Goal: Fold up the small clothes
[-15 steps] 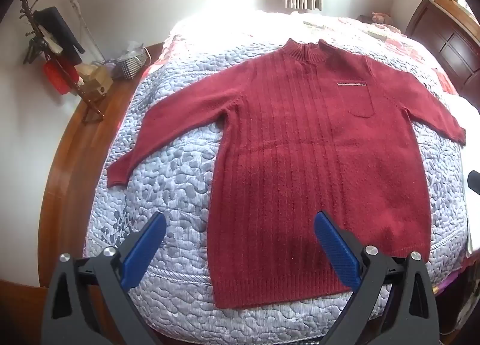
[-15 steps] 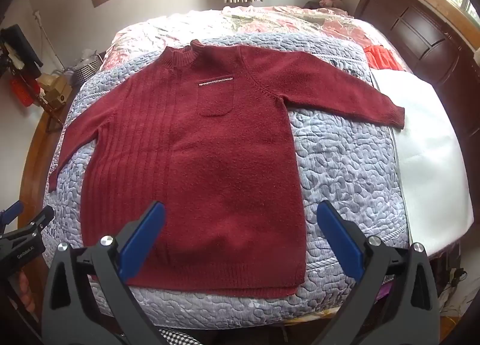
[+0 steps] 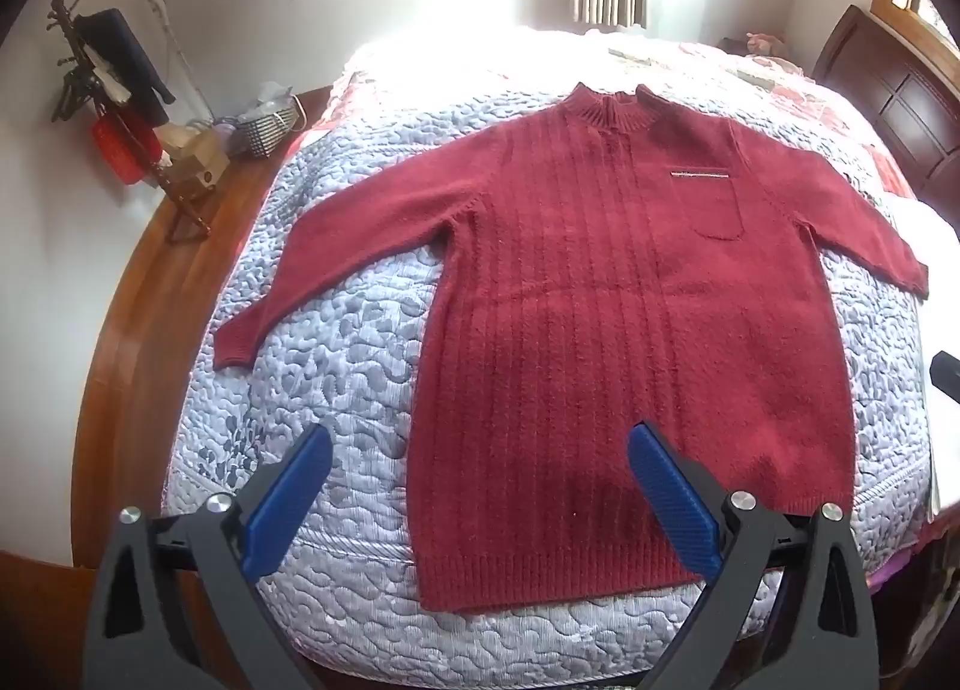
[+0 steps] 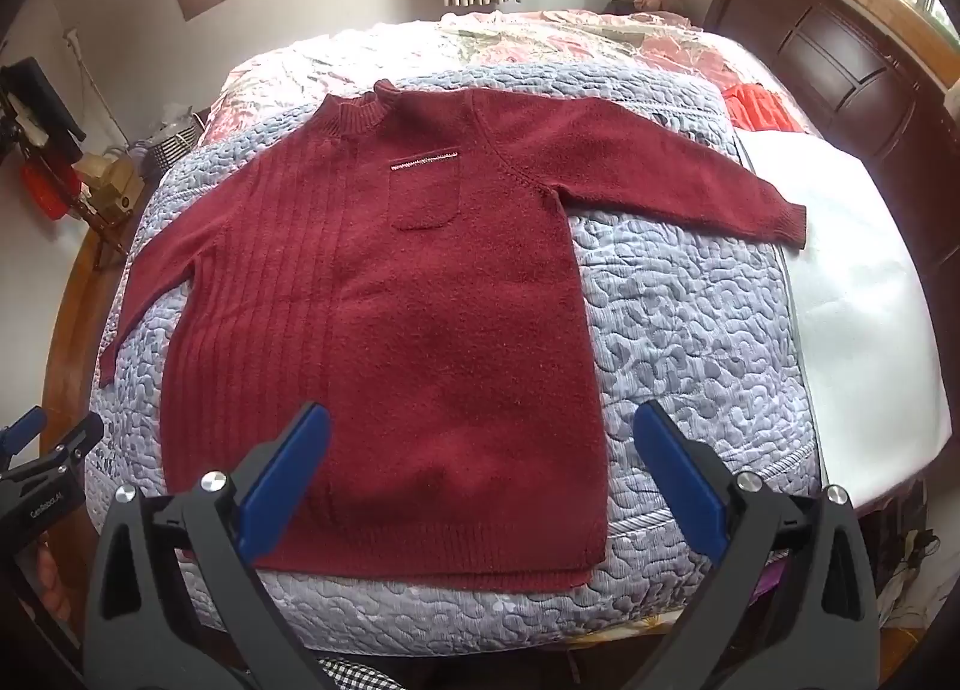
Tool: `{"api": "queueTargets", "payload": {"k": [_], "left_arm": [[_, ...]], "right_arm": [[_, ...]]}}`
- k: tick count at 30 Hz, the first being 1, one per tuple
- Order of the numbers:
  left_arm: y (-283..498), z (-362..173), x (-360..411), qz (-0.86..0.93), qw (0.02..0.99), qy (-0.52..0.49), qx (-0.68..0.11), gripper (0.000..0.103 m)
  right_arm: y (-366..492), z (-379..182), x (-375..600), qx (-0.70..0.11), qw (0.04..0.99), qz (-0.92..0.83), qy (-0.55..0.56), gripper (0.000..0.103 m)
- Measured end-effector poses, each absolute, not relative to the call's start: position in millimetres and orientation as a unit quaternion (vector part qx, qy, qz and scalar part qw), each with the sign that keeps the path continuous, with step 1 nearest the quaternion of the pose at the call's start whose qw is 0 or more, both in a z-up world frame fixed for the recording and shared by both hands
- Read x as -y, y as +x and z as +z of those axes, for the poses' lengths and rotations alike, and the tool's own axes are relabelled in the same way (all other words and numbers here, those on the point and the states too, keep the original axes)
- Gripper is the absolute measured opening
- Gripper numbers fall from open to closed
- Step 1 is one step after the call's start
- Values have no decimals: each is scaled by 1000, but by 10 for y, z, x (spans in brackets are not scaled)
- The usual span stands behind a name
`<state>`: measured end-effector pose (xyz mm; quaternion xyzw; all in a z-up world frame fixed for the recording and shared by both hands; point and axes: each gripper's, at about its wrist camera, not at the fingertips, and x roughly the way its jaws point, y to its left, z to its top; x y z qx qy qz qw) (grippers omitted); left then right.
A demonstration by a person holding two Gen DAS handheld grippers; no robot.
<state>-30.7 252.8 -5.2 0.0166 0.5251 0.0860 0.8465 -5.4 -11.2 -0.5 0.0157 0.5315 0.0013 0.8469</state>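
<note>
A dark red knit sweater (image 3: 600, 318) (image 4: 396, 318) lies flat and face up on the bed, collar away from me, both sleeves spread outward and a chest pocket showing. My left gripper (image 3: 480, 450) hovers open above the hem's left part, holding nothing. My right gripper (image 4: 483, 426) hovers open above the hem's right part, also holding nothing. The left gripper also shows at the left edge of the right wrist view (image 4: 36, 450), with a hand below it.
A grey-blue quilt (image 3: 336, 342) (image 4: 690, 318) covers the bed. A white sheet (image 4: 864, 294) and an orange cloth (image 4: 759, 108) lie right of it. A dark wooden headboard (image 4: 840, 60) stands at right. A cluttered stand with boxes (image 3: 180, 168) sits left on the wooden floor.
Both grippers have shifted only slightly; the view of the sweater is almost the same, and both stay open.
</note>
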Motion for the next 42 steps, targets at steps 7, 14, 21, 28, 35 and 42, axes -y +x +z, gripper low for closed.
{"api": "queueTargets", "payload": {"k": [7, 14, 21, 28, 35, 42], "left_arm": [[-291, -31, -2484, 80, 849, 12, -523, 99], [-271, -27, -2452, 77, 849, 14, -522, 99], [-252, -10, -2430, 76, 850, 15, -521, 99], [-247, 0, -2415, 78, 850, 19, -520, 99], [-258, 17, -2414, 82, 851, 18, -519, 99], [-263, 12, -2390, 78, 851, 20, -520, 99]], "right_arm": [[-77, -30, 135, -534, 846, 0, 19, 100], [-90, -64, 165, -536, 844, 2, 23, 100], [-76, -86, 186, -539, 842, 1, 26, 100], [-57, -88, 199, -538, 842, 5, 29, 100], [-46, -76, 224, -534, 845, 4, 29, 100], [-63, -101, 225, -537, 843, 5, 29, 100]]}}
